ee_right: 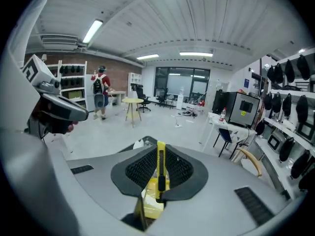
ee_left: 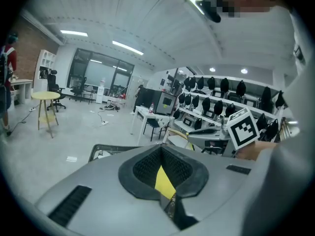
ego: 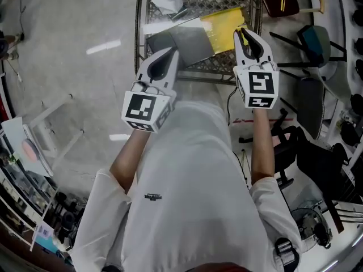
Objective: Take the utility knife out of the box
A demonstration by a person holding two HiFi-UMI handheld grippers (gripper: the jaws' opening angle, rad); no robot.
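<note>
- Above a wire-mesh basket (ego: 138,35) on the pale, glossy workshop floor (ego: 74,55), the yellow utility knife (ee_right: 160,163) is out of its box. It is clamped between the pads of the right tool (ego: 245,35), and its black slider faces that tool's camera.
- Beneath the knife lies the yellow box (ego: 224,24), at the basket's right side, just beside a gray flat sheet (ego: 184,44) to its left.
- Over the gray sheet, the left tool (ego: 172,54) hangs with its jaws together and nothing between them; a patch of yellow shows through the opening behind its pads.
- Crumpled white paper (ego: 165,1) sits at the basket's far edge.
- Each tool carries a black-and-white marker cube, and both are held by a person in a white shirt (ego: 193,197).
- Dark office chairs (ego: 317,44) stand to the right, and a round yellow table (ee_right: 132,101) stands well back on the open floor.
</note>
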